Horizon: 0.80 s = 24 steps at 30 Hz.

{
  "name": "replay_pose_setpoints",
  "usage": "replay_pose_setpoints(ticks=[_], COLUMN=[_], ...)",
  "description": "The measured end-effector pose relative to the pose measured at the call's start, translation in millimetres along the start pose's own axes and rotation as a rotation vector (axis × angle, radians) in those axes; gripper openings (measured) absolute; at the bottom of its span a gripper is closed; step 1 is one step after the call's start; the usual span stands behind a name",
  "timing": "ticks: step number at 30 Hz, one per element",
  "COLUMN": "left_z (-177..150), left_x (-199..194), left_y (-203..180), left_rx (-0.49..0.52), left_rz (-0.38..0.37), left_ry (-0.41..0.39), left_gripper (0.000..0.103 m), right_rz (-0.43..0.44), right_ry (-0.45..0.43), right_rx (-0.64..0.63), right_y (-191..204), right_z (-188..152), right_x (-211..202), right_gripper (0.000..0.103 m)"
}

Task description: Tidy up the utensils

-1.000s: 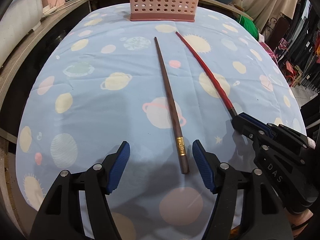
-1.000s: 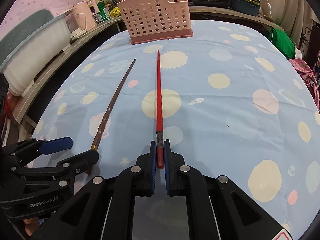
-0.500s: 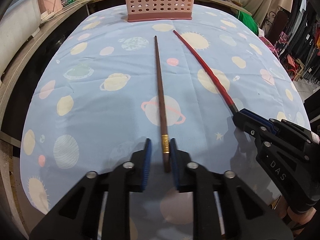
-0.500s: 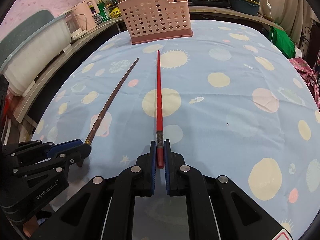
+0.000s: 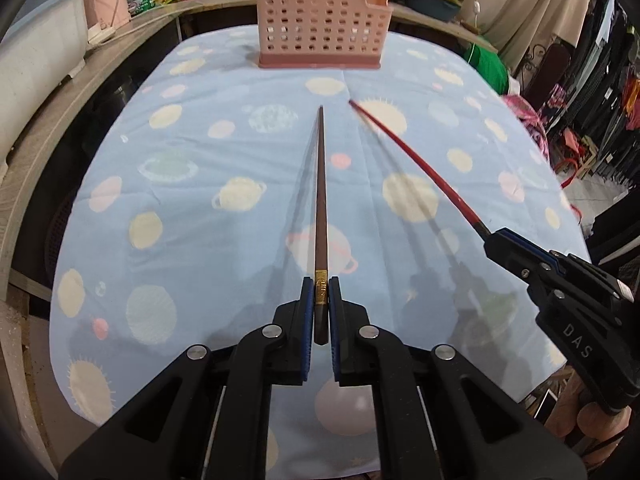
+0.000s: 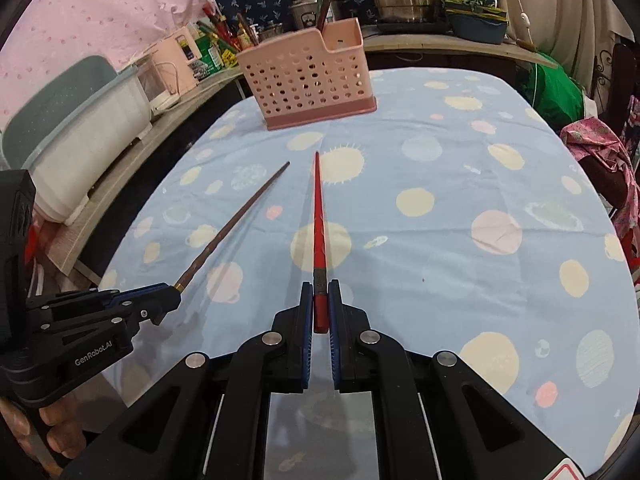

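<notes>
So both chopsticks are off the cloth right now, one per side. The left hand-held gripper (image 5: 321,300) is pinched tight on the thick end of the brown chopstick (image 5: 320,200), right around its little gold band, and the stick juts straight out ahead with its tip pointing toward the pink utensil basket (image 5: 324,20). The right hand-held gripper (image 6: 320,304) is clamped on the butt end of the red chopstick (image 6: 319,216) the same way, blue pads squeezed against it on both sides, tip also aimed at the basket. You can see shadows of both sticks on the blue planet-print tablecloth (image 6: 460,240) covering the surface, so they're clear of it. The basket sits at the far edge of the surface, and there look to be some utensils poking up from one of its compartments, though I can't tell which. A few fingers (image 6: 60,432) of the person wrap the left gripper's handle.
</notes>
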<state>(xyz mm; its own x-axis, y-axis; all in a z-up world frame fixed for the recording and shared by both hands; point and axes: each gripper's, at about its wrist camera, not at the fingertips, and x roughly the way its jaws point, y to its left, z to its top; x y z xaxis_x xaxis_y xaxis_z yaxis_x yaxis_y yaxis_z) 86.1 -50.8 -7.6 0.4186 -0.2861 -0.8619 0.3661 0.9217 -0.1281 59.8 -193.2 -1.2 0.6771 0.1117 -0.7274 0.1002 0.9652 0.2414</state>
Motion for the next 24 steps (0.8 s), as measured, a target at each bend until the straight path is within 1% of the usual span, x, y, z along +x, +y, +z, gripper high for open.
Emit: replay_pose_setpoints(ticks=[4,8,12,15,17,19,20,22,23,24], left_z=[20.3,45.6,74.6,100.2,112.9,119.7,120.9,121.0,119.8,117.7], left_x=[-23.0,-47.4,-64.0,-71.1,-74.5,-78.0,-79.7,-81.6,-82.0,-81.6], left_y=[5.7,8.7,12.9,16.5,18.9,19.6,19.9,22.9,24.7,26.1], left_rx=[-0.034,-0.038,-0.042,-0.053,-0.062,-0.062,-0.062,-0.066,-0.069,-0.072], left_rz=[-0.036,-0.035,-0.034,-0.035,-0.030,-0.014,-0.007,-0.005,-0.007,-0.008], left_ry=[-0.051,-0.123,-0.180,-0.213,-0.232,-0.255,-0.263,-0.267,-0.265,-0.261], left_gripper=[0.007,0.007,0.007,0.007,0.007,0.007,0.007,0.007,0.007,0.007], right_rz=[0.023,0.038,0.033,0.024,0.036,0.050,0.047,0.027,0.016,0.008], right_ry=[-0.087,-0.171,-0.244,-0.265,-0.241,-0.220,-0.197,-0.149,-0.121,-0.097], right_rx=[0.032,0.052,0.047,0.042,0.044,0.047,0.033,0.000,-0.019,-0.035], right_y=[-7.6,-16.9,-21.9,-22.6,-24.6,-24.9,-24.4,-25.0,-26.6,-28.9], right_z=[33.2,68.6,104.1,124.2,129.1,123.0,117.5,101.2,90.4,81.7], right_x=[-26.2,-46.5,-55.3,-51.1,-42.6,-34.6,-28.4,-15.5,-7.7,-1.5], right_gripper=[0.007,0.007,0.003,0.002,0.002,0.004,0.008,0.021,0.035,0.042])
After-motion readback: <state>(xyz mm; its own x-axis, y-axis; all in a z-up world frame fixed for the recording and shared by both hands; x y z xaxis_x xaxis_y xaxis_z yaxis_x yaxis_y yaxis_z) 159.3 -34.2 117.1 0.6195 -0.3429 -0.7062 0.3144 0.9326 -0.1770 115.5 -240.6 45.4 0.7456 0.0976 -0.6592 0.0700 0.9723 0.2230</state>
